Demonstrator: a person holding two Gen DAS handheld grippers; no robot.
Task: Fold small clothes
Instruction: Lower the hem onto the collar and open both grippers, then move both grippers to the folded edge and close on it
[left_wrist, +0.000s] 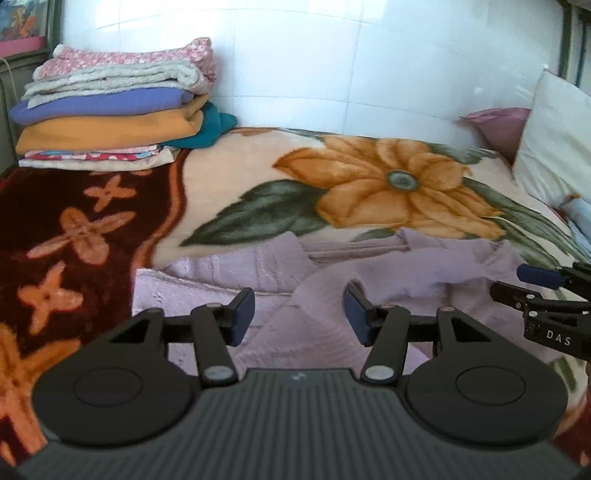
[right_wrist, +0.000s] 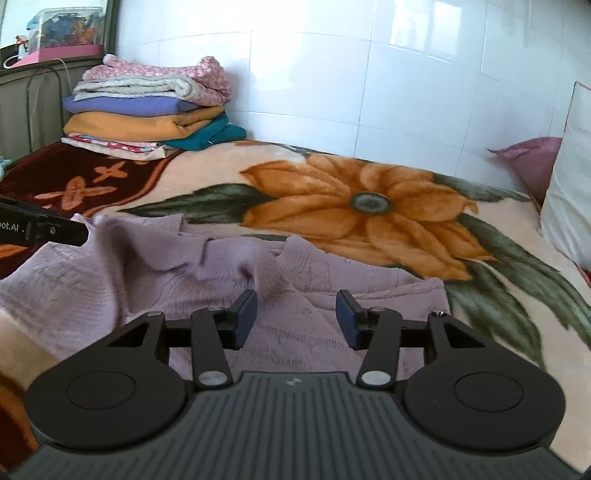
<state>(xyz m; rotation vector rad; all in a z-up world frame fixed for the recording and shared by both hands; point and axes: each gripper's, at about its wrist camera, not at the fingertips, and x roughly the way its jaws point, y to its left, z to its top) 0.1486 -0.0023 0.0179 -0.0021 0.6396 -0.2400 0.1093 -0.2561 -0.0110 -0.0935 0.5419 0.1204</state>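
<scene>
Lying rumpled on the bed, the lilac knitted garment (right_wrist: 155, 273) occupies the near part of the floral blanket (right_wrist: 369, 206) and serves as the reference for all positions below. The large orange flower (left_wrist: 388, 184) printed on the blanket is just beyond the garment's far edge. The stack of folded clothes (left_wrist: 110, 107) sits well beyond the garment, at the far left corner of the bed against the white tiled wall (right_wrist: 406, 74). A white pillow (left_wrist: 554, 140) and a pink cushion (left_wrist: 502, 125) stand beyond the garment to the right. The left claw (left_wrist: 299, 317) is above the garment's left portion; its jaws stand apart, and no fabric is pinched between the blue pads (left_wrist: 243, 317). The right claw (right_wrist: 297, 319) is above the garment's right portion; its jaws are likewise parted, with knit visible below the gap but not clamped. In the left wrist view, the right claw appears at the garment's right edge. In the right wrist view, part of the left claw shows at the garment's far left edge. The garment's surface shows raised folds near its centre; its exact outline cannot be determined.
</scene>
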